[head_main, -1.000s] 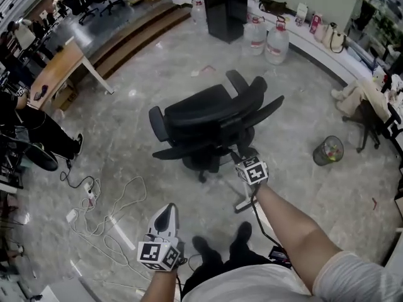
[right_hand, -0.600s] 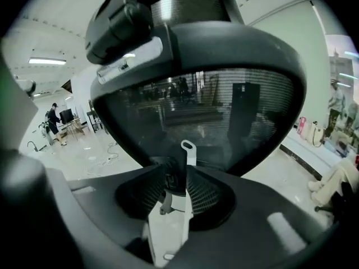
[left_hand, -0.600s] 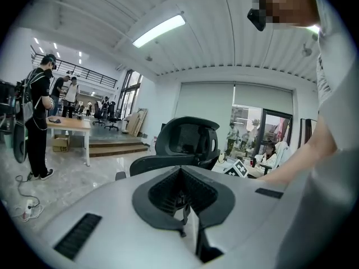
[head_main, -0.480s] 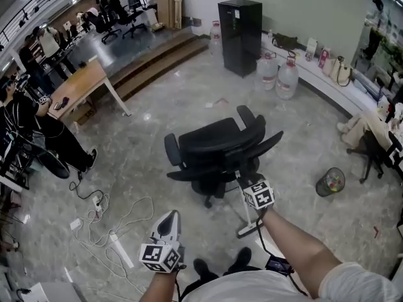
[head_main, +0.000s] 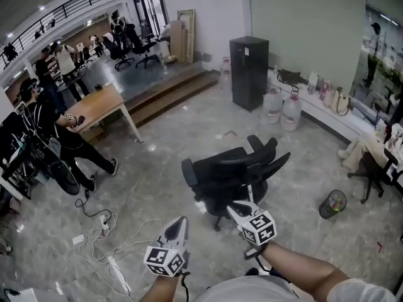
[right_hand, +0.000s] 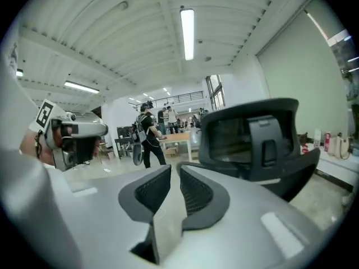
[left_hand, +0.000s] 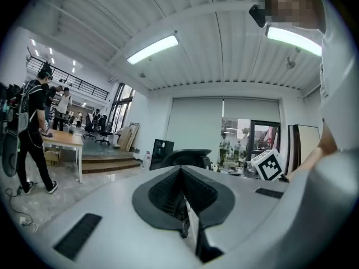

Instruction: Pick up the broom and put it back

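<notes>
No broom in view. I expect a light, stiff, slick handle; grab mid-shaft. Left gripper closed, empty; right gripper closing on nothing.

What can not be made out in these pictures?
- Broom: shows in no view.
- Bin: contents too small, head view.
- Water jugs: labels too small, head view.
- Desk: left end behind a standing person, head view.

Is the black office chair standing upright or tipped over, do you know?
Upright: the office chair stands on its base, with its backrest raised.
</notes>
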